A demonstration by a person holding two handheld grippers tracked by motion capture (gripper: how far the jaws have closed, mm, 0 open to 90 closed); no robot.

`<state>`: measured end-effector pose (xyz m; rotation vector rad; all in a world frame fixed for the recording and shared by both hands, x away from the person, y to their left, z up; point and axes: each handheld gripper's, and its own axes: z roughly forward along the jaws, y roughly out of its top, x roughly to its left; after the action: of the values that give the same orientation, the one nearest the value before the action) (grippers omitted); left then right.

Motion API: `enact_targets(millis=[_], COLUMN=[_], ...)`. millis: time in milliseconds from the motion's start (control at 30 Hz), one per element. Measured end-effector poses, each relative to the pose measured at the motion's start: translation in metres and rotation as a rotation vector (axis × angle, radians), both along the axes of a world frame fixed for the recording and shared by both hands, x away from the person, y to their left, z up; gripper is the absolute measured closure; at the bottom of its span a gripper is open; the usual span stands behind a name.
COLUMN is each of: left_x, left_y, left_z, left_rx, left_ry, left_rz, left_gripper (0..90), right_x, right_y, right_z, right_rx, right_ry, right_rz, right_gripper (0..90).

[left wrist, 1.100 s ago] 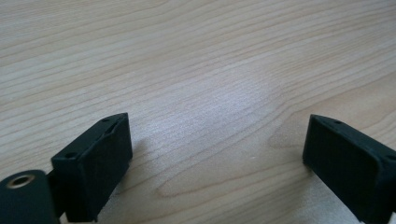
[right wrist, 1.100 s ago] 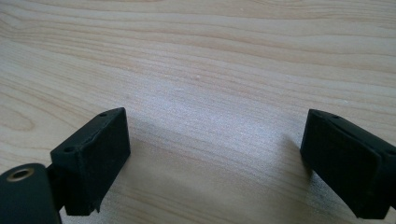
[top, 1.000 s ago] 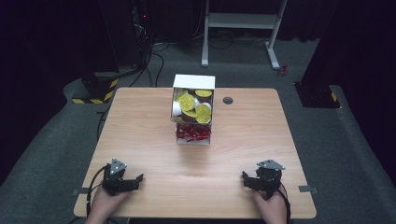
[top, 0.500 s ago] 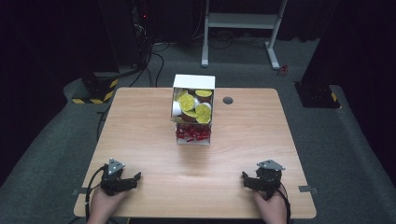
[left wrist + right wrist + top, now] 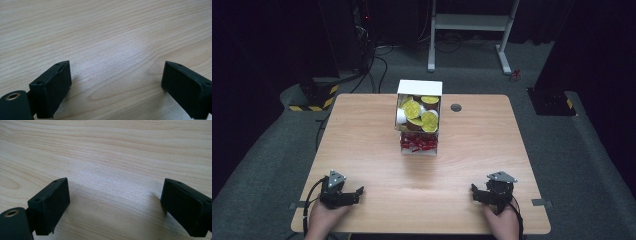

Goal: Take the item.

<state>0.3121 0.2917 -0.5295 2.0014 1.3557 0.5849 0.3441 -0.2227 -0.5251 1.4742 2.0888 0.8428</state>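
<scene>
Currently we have the left gripper point(image 5: 358, 192) resting at the near-left corner of the table point(image 5: 362, 130), jaws wide with nothing between them; they have just been opening again after a slight dip, and the left gripper view shows bare wood grain between the pads point(image 5: 53, 87).

Mid-table, well apart from both hands, sits the white box point(image 5: 419, 117), tilted open toward us: yellow-lidded cups point(image 5: 421, 114) packed in its upper part, red packets point(image 5: 418, 143) in the lower tray. Just right of it we see a small dark grommet point(image 5: 456, 107) in the tabletop.

At the near-right corner our right gripper point(image 5: 474, 192) also sits low on the table, jaws wide and empty.

Risks as we judge them:
- Long reach to the box; a fast approach could knock it back or tip it, spilling cups.
- Cups lie jumbled and overlapping, so a pinch on a lid edge could slip or drag a neighbour out.
- Both cables trail off the near edge and could snag on the reach.
</scene>
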Motion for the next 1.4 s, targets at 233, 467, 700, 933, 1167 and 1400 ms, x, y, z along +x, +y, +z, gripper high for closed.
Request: enact_targets(millis=[233, 467, 700, 933, 1167, 1400], left_x=[-0.001, -0.002, -0.003, -0.003, -0.001, 0.001], left_y=[-0.001, -0.002, -0.007, -0.01, -0.013, -0.021], left_z=[0.004, 0.009, 0.015, 0.018, 0.022, 0.029], left_rx=[0.006, -0.039, -0.049, -0.076, -0.085, -0.101], left_ry=[0.007, -0.035, -0.069, -0.062, -0.067, -0.052], left_rz=[-0.027, -0.03, -0.045, -0.059, -0.051, -0.055], left_gripper=[13.9, 14.8, 15.1, 15.8, 15.8, 14.2], right_x=[0.0, 0.0, 0.0, 0.0, 0.0, 0.001], right_y=[0.0, 0.0, 0.0, 0.0, 0.0, 0.0], right_z=[0.0, 0.0, 0.0, 0.0, 0.0, 0.0], right_rx=[0.001, 0.001, 0.001, 0.001, 0.0, -0.002], right_ry=[0.001, 0.001, 0.001, 0.001, 0.001, 0.0], right_rz=[0.0, 0.0, 0.0, 0.001, 0.0, 0.005], right_gripper=[8.6, 8.6, 8.6, 8.6, 8.5, 8.2])
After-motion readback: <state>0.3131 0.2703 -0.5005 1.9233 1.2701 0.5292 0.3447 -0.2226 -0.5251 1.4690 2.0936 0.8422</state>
